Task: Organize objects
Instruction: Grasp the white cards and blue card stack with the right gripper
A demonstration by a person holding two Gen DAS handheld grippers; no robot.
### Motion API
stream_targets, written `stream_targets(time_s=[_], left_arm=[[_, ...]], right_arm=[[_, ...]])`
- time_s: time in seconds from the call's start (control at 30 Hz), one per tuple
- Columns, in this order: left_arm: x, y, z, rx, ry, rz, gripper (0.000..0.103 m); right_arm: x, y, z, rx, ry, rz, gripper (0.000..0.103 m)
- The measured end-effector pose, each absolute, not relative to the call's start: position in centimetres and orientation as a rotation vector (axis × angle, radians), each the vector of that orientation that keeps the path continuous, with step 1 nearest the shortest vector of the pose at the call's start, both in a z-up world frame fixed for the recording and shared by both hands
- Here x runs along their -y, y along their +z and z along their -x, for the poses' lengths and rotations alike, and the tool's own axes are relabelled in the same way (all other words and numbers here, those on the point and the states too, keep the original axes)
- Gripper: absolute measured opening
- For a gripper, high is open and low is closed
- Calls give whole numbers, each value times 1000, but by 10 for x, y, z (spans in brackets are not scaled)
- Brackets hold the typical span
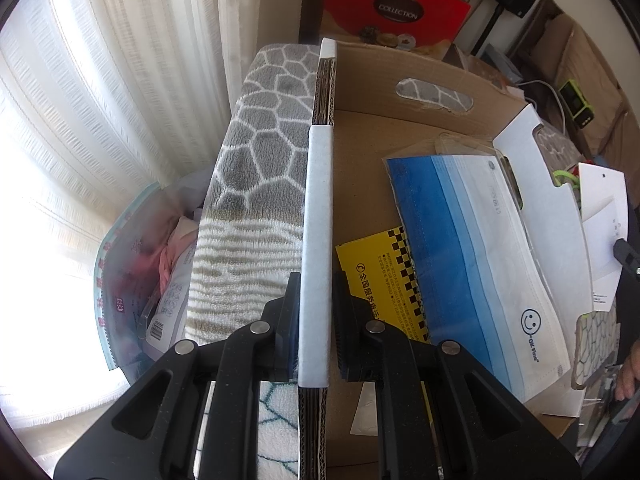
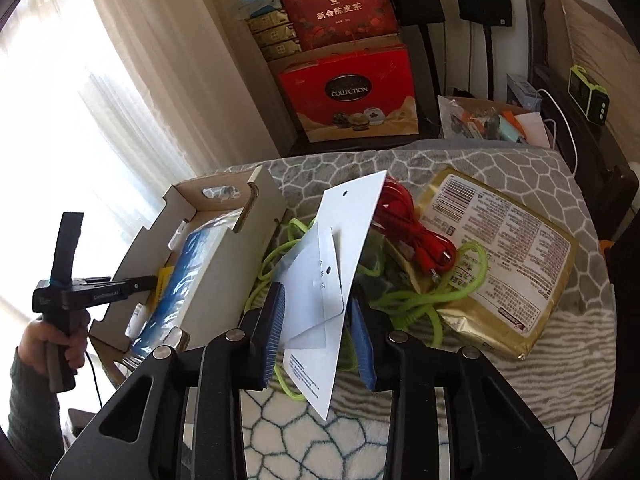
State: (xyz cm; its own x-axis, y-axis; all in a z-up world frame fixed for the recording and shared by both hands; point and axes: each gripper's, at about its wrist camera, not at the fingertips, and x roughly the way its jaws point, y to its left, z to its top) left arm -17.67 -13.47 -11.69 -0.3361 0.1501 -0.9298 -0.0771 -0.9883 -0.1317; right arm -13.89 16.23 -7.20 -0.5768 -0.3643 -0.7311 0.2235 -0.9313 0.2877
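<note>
left gripper (image 1: 316,328) clamps box wall (image 1: 318,240) | right gripper (image 2: 318,336) pinches white card (image 2: 344,264)

Inside the cardboard box (image 1: 420,80), the face mask pack (image 1: 472,264) and yellow card (image 1: 376,280) fill the right and middle floor, leaving bare cardboard along the left wall. Right of the box, green cord (image 2: 404,300), red cable (image 2: 408,224) and a gold packet (image 2: 500,256) crowd the blanket (image 2: 400,432), whose near part lies bare.

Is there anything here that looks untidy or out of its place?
Yes. Beside the cardboard box, a lime green cord lies tangled in loose loops on the blanket, with a red cable and a gold packet heaped over it. Inside the box, the masks lie slanted.
</note>
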Motion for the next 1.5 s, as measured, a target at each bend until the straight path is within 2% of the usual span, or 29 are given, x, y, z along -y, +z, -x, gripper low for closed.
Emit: stream_targets(time_s=[0.07,0.2,0.3,0.47,0.8,0.9,0.97,1.03,1.13,1.23,1.33,1.5], left_arm=[[135,-117,177,97,2458,1720,12],[136,-117,176,97,2458,1721,12],[136,-117,176,100,2458,1720,12],[138,-117,176,116,2455,1718,12],[141,-118,175,121,2452,1711,12],[142,-118,175,127,2450,1710,12],[142,-118,175,128,2450,1710,12],[143,-118,175,126,2450,1711,12],[142,-118,174,112,2455,1710,12],[140,-117,173,121,2455,1712,12],[140,-117,173,120,2455,1712,12],[139,-118,173,121,2457,1714,12]], right_arm=[[-156,-74,144,221,-2494,-1236,19],[-140,-74,151,143,-2460,-1255,19],[-128,-75,158,72,-2459,-1269,28],[-117,-67,161,-17,-2472,-1261,30],[-163,-50,154,110,-2524,-1254,31],[-174,-46,152,124,-2553,-1255,37],[-180,-46,150,109,-2582,-1304,53],[-188,-51,149,117,-2580,-1388,56],[-204,-52,144,181,-2554,-1394,55],[-211,-45,137,136,-2638,-1400,55],[-214,-37,127,253,-2552,-1325,54],[-194,-58,130,332,-2360,-1384,44]])
